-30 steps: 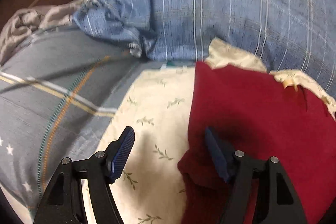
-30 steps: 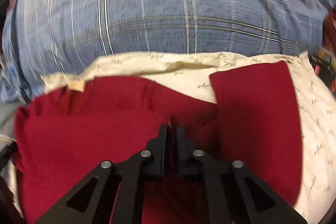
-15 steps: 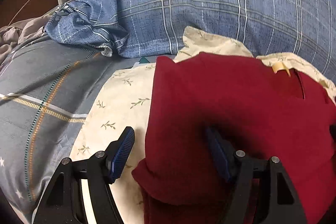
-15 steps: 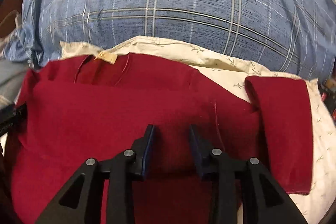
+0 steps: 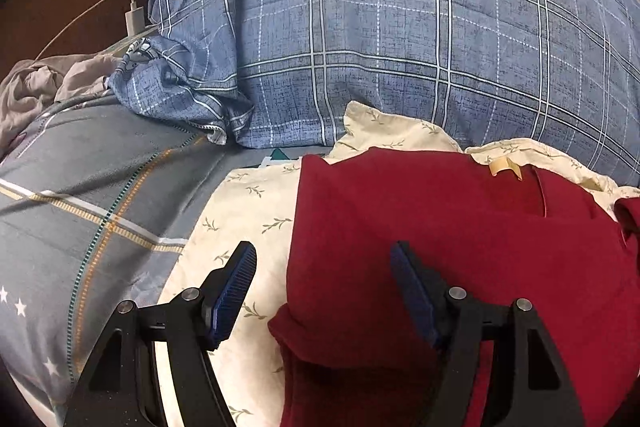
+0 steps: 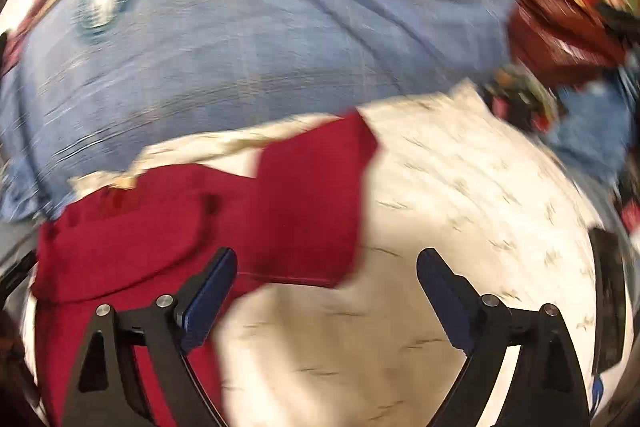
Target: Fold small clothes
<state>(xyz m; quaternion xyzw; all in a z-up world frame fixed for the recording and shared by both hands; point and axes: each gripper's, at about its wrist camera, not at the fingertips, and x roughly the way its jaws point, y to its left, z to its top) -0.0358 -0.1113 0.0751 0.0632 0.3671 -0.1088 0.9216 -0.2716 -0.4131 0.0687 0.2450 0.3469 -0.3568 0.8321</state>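
A dark red shirt (image 5: 460,227) lies on a cream leaf-print cloth (image 5: 248,211), its tan neck label toward the pillow. My left gripper (image 5: 324,267) is open, hovering over the shirt's folded left edge, with one finger over the cream cloth and one over the shirt. In the blurred right wrist view the shirt (image 6: 180,223) lies at the left with a folded sleeve (image 6: 316,195) sticking up. My right gripper (image 6: 326,279) is open and empty, over the cream cloth (image 6: 460,207) at the shirt's right edge.
A big blue plaid pillow (image 5: 400,39) borders the far side; it also shows in the right wrist view (image 6: 240,27). A grey plaid bedcover (image 5: 80,187) lies left, with a white charger (image 5: 134,19) and crumpled grey cloth (image 5: 36,87). Red and dark clutter (image 6: 560,31) sits far right.
My right gripper opened wide, let go of the shirt and swung right over the cream cloth. My left gripper stayed open and shifted slightly.
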